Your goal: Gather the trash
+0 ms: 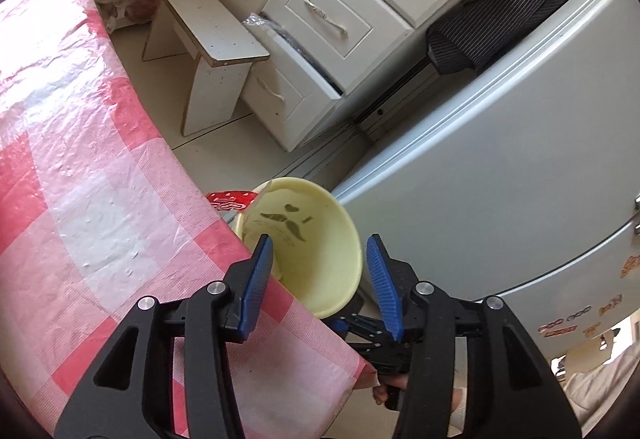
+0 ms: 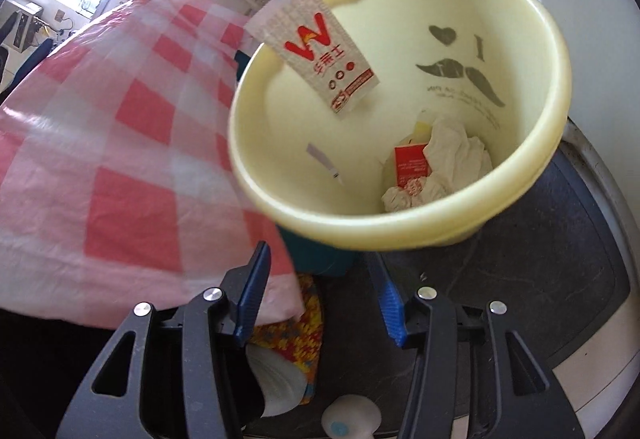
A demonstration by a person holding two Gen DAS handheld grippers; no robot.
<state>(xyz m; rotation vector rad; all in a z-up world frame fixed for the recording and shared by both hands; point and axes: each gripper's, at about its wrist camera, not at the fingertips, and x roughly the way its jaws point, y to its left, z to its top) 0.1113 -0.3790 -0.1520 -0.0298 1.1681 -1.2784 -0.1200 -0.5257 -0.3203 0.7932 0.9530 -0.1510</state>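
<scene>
From my right wrist view the yellow bin point(image 2: 400, 143) sits on the floor just beside the corner of the desk point(image 2: 100, 143) with its pink checked cloth, and it already holds crumpled white paper point(image 2: 448, 159) and a small red packet point(image 2: 412, 163) at the bottom. A white wrapper with red print point(image 2: 316, 59) is at the bin's far rim, partly inside the mouth; I cannot tell whether it is falling or leaning there. My right tongs point(image 2: 322, 295) are spread apart and hold nothing, hovering just short of the bin's near rim. My left tongs point(image 1: 318, 279) are likewise apart and empty, with the bin point(image 1: 316, 239) showing between the fingers below the desk point(image 1: 88, 167) edge. I judge the collecting well along: the cloth that I can see carries no loose trash, though much of the desk lies outside both views. For room, the bin is hemmed in by the desk edge on one side and the fridge point(image 1: 500, 179) on the other, with a dark mat point(image 2: 540, 251) beneath; the open way in is from above.
</scene>
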